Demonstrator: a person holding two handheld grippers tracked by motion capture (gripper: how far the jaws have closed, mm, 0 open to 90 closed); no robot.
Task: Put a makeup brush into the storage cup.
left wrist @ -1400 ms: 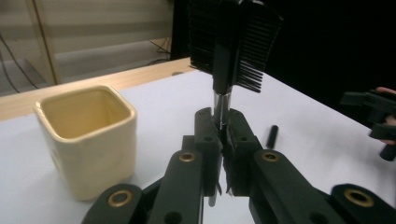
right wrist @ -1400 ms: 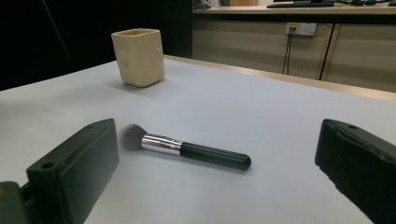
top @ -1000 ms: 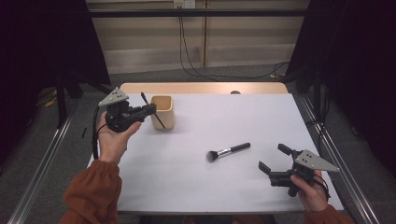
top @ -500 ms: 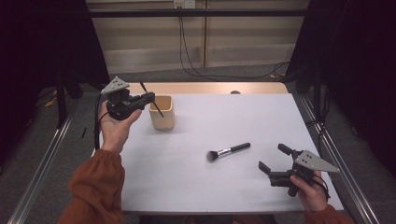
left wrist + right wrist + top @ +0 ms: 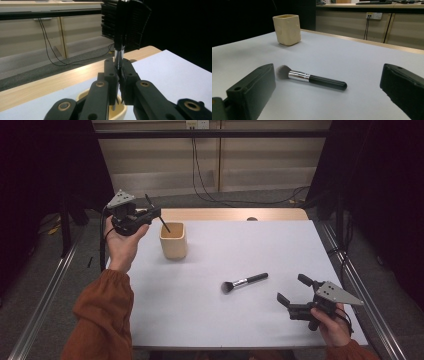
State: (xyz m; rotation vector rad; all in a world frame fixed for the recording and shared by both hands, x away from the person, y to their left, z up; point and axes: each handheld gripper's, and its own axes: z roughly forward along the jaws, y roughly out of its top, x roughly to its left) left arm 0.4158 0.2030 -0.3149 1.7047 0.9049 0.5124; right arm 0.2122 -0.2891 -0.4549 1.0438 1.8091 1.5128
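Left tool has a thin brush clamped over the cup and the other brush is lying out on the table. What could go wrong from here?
1. The left tool pinches the slim brush on its thin handle, tilted; it may pivot or slip and miss the cup.
2. The cup is small and light-looking; a nudge from the brush tip could tip it.
3. The powder brush lies flat with a round handle; the open right tool might roll it away when closing.

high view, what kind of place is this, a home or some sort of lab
Most likely a lab or recording bench, not a home. A bare white table stands between dark curtains, metal rails run along the floor beside it, and cables hang from a wall socket behind.
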